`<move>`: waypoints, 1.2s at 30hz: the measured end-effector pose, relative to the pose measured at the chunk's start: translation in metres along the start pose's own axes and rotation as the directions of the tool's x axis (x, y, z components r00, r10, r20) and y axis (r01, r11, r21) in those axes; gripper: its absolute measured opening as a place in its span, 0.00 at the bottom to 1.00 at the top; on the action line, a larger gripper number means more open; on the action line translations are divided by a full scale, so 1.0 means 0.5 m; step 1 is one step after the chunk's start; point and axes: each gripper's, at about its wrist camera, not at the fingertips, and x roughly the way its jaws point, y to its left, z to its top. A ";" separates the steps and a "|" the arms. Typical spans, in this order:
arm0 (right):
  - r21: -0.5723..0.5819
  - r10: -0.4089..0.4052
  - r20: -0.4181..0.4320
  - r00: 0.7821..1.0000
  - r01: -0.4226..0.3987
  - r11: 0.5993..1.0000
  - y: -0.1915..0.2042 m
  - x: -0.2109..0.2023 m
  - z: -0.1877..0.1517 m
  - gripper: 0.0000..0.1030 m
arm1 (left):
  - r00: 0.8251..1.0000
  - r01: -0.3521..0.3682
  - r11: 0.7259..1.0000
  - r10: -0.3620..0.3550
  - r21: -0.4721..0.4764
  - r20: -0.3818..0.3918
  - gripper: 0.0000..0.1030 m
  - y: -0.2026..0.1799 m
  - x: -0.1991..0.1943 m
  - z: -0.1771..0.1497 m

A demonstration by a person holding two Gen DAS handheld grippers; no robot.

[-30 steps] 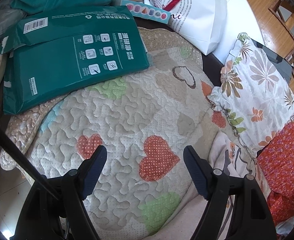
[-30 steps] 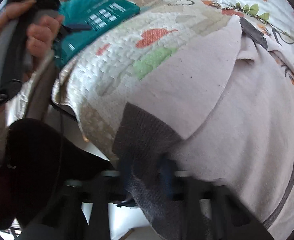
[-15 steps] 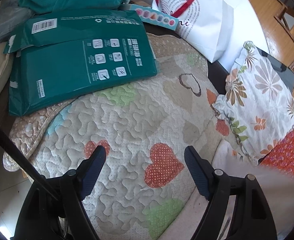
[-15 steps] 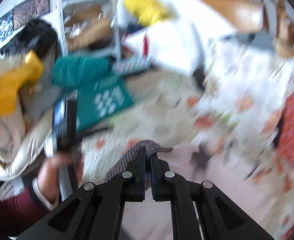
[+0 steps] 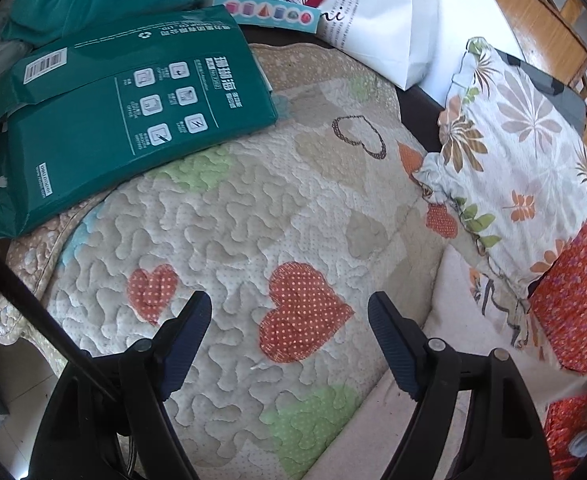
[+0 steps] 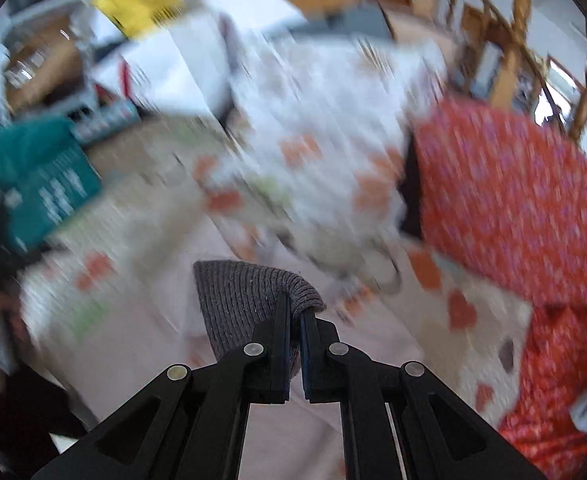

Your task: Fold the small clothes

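Lifted since earlier: right gripper point(image 6: 295, 312), clamped on grey cuff point(image 6: 241, 300) above pink garment point(image 6: 165, 296). Left gripper point(image 5: 289, 320) gaping over quilt point(image 5: 229, 216), empty.

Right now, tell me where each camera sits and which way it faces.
Left wrist: on the left gripper, angled down at the quilt and green package; its open fingers show.
Right wrist: on the right gripper, angled down, blurred; its fingers pinch a grey cuff.
Shared: quilt, green package, floral pillow, red cloth.
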 end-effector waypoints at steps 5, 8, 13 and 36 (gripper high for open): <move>0.076 -0.104 -0.155 0.982 0.117 0.990 -0.115 0.122 -0.084 0.05 | 1.000 -0.015 0.999 0.016 0.044 -0.009 0.77 -0.035 0.016 -0.008; 0.086 -0.088 -0.305 0.948 0.119 0.989 -0.155 0.200 -0.138 0.08 | 1.000 -0.019 0.996 0.021 0.087 -0.018 0.77 -0.063 0.027 -0.017; 0.125 -0.172 -0.347 0.922 0.227 0.966 -0.205 0.223 -0.186 0.37 | 0.999 -0.019 0.992 0.023 0.127 -0.032 0.77 -0.092 0.040 -0.026; 0.220 0.329 -0.195 0.924 -0.286 0.933 0.316 0.442 0.129 0.49 | 0.995 0.034 0.997 -0.027 0.073 -0.100 0.77 -0.094 0.063 -0.014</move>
